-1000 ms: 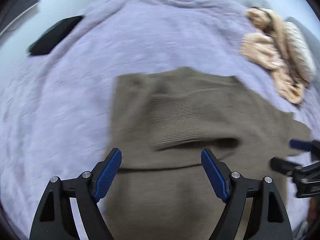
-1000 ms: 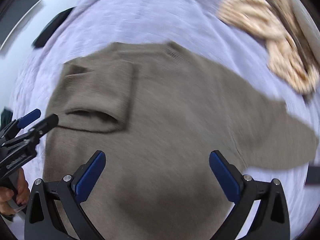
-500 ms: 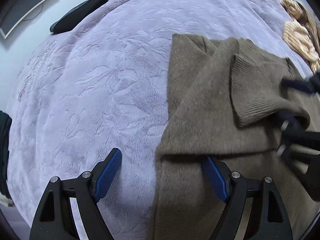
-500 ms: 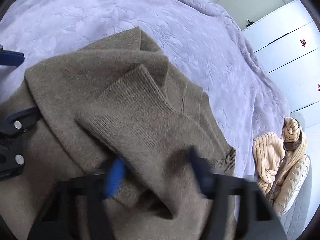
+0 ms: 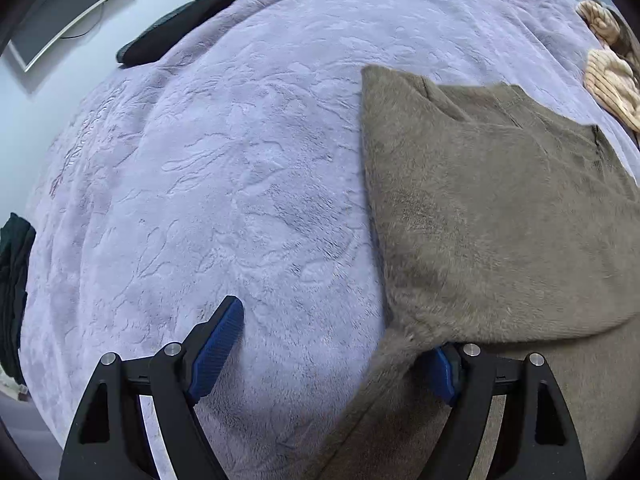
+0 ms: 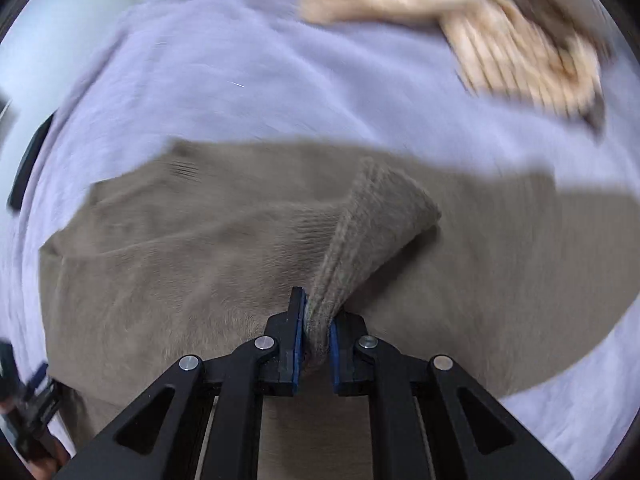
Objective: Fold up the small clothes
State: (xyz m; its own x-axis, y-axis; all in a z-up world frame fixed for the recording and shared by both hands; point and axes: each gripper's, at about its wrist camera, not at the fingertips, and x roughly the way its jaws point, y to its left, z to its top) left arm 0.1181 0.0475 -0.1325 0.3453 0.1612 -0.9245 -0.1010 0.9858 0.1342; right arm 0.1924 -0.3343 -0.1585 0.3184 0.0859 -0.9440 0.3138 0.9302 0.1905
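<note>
The right tongs (image 6: 316, 330) pinch the ribbed sleeve cuff (image 6: 376, 232) of a brown sweater (image 6: 200, 264), their jaws having just closed on it. The left tongs (image 5: 332, 344) stand wide at the sweater's near left edge, one finger tucked under a fold, gripping nothing. I'd say the folding is early: one side is turned over, this sleeve is being brought in, and the body is still to be folded. The sweater lies on a lilac plush bedspread (image 5: 224, 184). A beige ribbed knit (image 6: 516, 56) waits at the far right; a curved monitor (image 5: 68, 8) sits by the pale wall.
</note>
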